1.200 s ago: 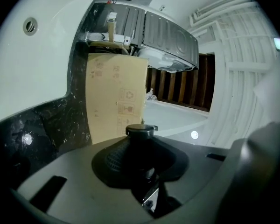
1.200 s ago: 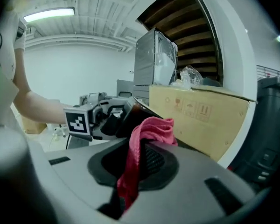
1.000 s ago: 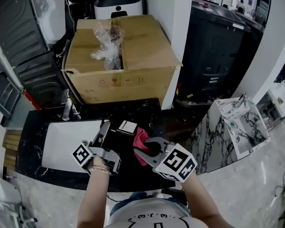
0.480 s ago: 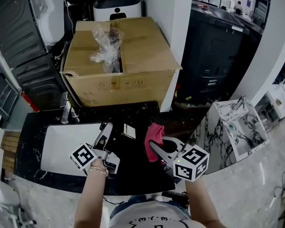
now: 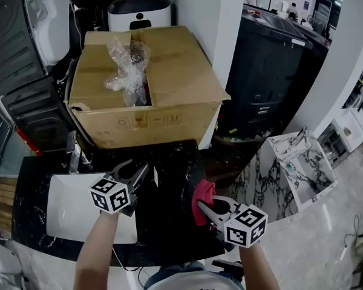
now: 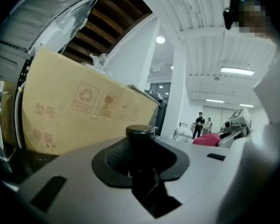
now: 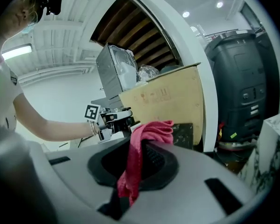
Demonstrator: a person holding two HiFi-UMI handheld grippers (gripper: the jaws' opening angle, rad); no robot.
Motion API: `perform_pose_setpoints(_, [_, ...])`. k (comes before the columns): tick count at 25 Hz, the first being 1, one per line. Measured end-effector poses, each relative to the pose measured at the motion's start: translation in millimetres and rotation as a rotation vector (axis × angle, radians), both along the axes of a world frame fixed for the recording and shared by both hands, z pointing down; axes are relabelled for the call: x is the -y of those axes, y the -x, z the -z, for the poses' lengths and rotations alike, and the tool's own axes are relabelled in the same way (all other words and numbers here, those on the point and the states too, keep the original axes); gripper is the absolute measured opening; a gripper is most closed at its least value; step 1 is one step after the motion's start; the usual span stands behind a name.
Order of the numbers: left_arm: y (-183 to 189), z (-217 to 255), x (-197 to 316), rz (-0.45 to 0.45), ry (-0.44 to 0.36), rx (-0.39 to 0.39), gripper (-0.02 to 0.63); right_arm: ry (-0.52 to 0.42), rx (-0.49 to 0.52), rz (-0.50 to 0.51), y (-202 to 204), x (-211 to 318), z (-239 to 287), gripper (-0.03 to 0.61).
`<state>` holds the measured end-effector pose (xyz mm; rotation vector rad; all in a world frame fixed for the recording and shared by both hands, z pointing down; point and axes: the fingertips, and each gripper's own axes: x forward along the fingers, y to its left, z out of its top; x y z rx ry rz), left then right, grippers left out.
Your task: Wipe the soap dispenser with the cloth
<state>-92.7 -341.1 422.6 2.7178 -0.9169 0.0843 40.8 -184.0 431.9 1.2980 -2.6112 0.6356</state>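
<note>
The soap dispenser is a dark bottle with a round cap. My left gripper is shut on it and holds it over the black counter, left of centre in the head view. A pink-red cloth hangs bunched from my right gripper, which is shut on it a short way to the right. In the right gripper view the cloth drapes between the jaws. The left gripper with its marker cube shows beyond it, apart from the cloth.
A big cardboard box with crumpled plastic on top stands just behind the counter. A white basin lies at the left. A white pillar, a dark bin and a marbled box are to the right.
The left gripper has rolled over with the dispenser in it and shifted up and left. The right gripper has moved right and down with the cloth, so the two stand farther apart.
</note>
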Motion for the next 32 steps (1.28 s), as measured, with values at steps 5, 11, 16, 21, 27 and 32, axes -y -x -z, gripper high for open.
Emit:
perform_pose_setpoints(5, [-10.3, -22.7, 32.9, -0.065, -0.048, 0.081, 0.106, 0.037, -0.038, -0.018, 7.8, 14.2, -10.8, 0.051])
perform_pose_setpoints(11, [-16.2, -33.0, 63.6, -0.098, -0.169, 0.179, 0.106, 0.081, -0.073, -0.013, 26.3, 29.9, -24.0, 0.051])
perform_pose_setpoints(16, [-14.4, -35.2, 95.6, -0.083, -0.226, 0.233, 0.117, 0.108, -0.084, -0.032, 31.4, 40.2, -33.3, 0.051])
perform_pose_setpoints(21, [-9.6, -33.9, 100.2, -0.056, -0.197, 0.257, 0.24, 0.112, -0.079, -0.049, 36.1, 46.4, -33.6, 0.051])
perform_pose_setpoints(27, [12.4, -16.4, 72.9, -0.025, -0.205, 0.293, 0.284, 0.029, -0.076, -0.061, 45.1, 49.8, -17.3, 0.051])
perform_pose_setpoints(32, [34.5, -1.4, -0.1, -0.07, -0.22, 0.326, 0.284, -0.078, -0.058, -0.038, 43.6, 43.8, 4.7, 0.051])
